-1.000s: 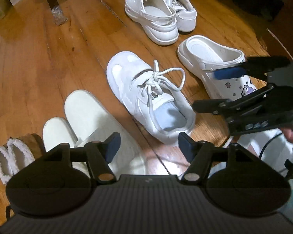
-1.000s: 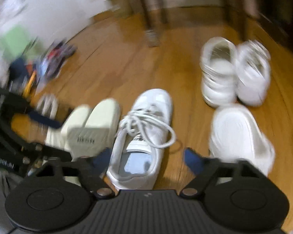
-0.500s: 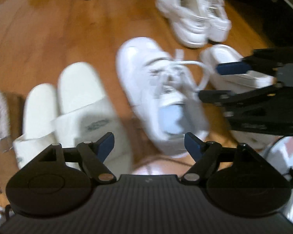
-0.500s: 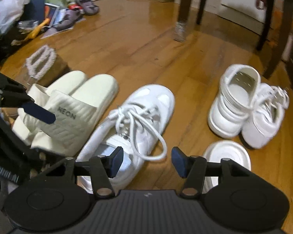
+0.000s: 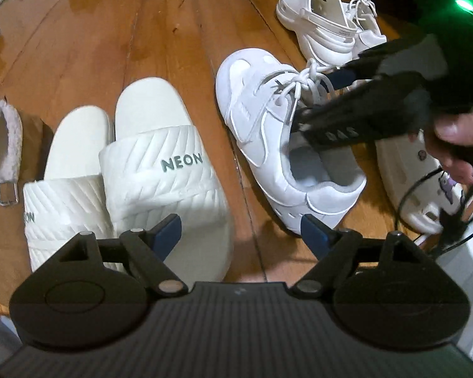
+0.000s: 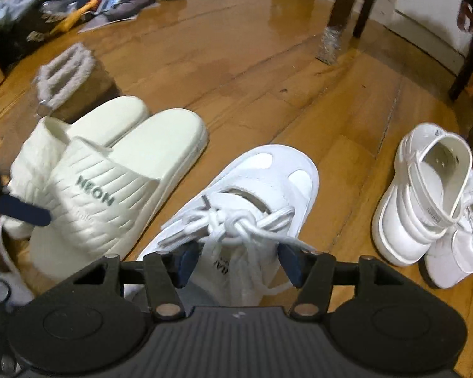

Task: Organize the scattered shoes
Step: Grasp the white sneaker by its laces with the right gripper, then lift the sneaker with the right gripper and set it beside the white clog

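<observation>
**A:** Wood floor [image 6: 236, 72] is showing loads of bare room past the toes, running up to a table leg [image 6: 334, 15]. Clutter pile [image 6: 47, 6] is crowding the far left corner in the right wrist view though.

**B:** Where's the white sneaker [image 5: 277, 145] sitting?

**A:** Middle of the row, just beside the NEON slides [image 5: 135, 163], with a strip of floor showing between them. Right gripper [image 6: 238, 263] is hanging over its tongue with blue pads on either side of the laces, jaws spread and not pinching. Left gripper [image 5: 241, 234] is hovering wide apart over the gap between slide and sneaker heel, gripping nothing.

**B:** Anything getting cut off?

**A:** Yep. The right gripper body is blocking part of the sneaker's collar in the left view, and a hand [image 5: 457, 138] is covering most of a white clog [image 5: 410, 176] behind it. Fuzzy brown slipper [image 5: 3, 148] is getting clipped by the left edge. Another clog and sneaker [image 6: 425, 208] are standing touching, off to the right.
</observation>
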A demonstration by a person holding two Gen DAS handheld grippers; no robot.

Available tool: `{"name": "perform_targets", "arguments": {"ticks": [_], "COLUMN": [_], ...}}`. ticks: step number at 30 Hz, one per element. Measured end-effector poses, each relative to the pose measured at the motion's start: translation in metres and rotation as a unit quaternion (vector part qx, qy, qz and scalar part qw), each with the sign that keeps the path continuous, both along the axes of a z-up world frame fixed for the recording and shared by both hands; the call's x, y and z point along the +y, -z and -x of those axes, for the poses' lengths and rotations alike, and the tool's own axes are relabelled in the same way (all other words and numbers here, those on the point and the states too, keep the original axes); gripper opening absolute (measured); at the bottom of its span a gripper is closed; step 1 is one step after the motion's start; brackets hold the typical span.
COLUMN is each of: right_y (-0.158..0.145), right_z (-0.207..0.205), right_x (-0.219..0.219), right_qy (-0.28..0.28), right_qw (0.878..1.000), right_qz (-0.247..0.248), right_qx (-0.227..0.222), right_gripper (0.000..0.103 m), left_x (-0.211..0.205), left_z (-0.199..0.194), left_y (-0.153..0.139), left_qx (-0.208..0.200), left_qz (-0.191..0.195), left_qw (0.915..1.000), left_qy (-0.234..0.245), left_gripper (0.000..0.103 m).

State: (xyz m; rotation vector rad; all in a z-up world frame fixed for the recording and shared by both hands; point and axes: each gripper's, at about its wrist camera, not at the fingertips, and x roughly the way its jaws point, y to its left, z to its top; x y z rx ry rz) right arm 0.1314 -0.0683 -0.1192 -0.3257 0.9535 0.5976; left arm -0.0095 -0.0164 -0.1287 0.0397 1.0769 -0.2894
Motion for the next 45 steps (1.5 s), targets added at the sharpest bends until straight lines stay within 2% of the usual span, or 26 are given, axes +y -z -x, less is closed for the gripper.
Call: {"name": "perform_targets", "arguments": {"ticks": [3, 5, 7, 11, 23, 26, 28, 31, 33, 36, 42, 45], "right_y": [0.006, 0.007, 0.006, 0.009, 0.017, 0.021, 0.027, 0.034, 0.037, 0.043, 0.061, 0.069], "right_z": [-0.006, -0.008, -0.01, -0.012, -0.012, -0.014, -0.012, -0.007, -0.003, 0.006, 0.021, 0.026], "right_x": [-0.014, -0.023, -0.031, -0.044, -0.06, -0.075, -0.086, -0.094, -0.098, -0.106, -0.125, -0.126], "right_qy": [0.04, 0.07, 0.104, 0.134, 0.197, 0.239, 0.277, 0.308, 0.32, 0.346, 0.383, 0.391], "right_qw": [0.998, 0.995, 0.99, 0.98, 0.949, 0.92, 0.891, 0.862, 0.85, 0.82, 0.745, 0.713], "right_qz": [-0.041, -0.065, -0.087, -0.126, -0.189, -0.231, -0.261, -0.286, -0.298, -0.328, -0.408, -0.438], "right_qx": [0.022, 0.035, 0.05, 0.077, 0.157, 0.209, 0.248, 0.284, 0.295, 0.316, 0.362, 0.384], "right_gripper": [0.059, 0.044, 0.042, 0.042, 0.042, 0.04, 0.038, 0.037, 0.037, 0.037, 0.037, 0.037], "left_x": [0.004, 0.008, 0.011, 0.019, 0.039, 0.047, 0.055, 0.069, 0.077, 0.09, 0.099, 0.102], "left_z": [0.001, 0.001, 0.001, 0.0, -0.008, -0.009, -0.009, -0.008, -0.007, -0.004, -0.002, 0.0], "left_y": [-0.001, -0.002, -0.004, -0.008, -0.017, -0.018, -0.021, -0.027, -0.03, -0.034, -0.034, -0.033], "left_qx": [-0.002, -0.01, -0.022, -0.039, -0.037, -0.036, -0.038, -0.043, -0.045, -0.045, -0.042, -0.04], "left_qz": [0.017, 0.016, 0.011, 0.004, -0.01, -0.005, 0.004, 0.016, 0.023, 0.038, 0.052, 0.058], "left_qw": [0.9999, 0.9997, 0.9994, 0.998, 0.9969, 0.9958, 0.9947, 0.9925, 0.991, 0.9881, 0.9851, 0.9836], "left_qy": [-0.004, -0.013, -0.025, -0.049, -0.069, -0.084, -0.095, -0.114, -0.124, -0.142, -0.159, -0.166], "left_gripper": [0.084, 0.085, 0.085, 0.085, 0.085, 0.085, 0.085, 0.085, 0.085, 0.085, 0.085, 0.085]}}
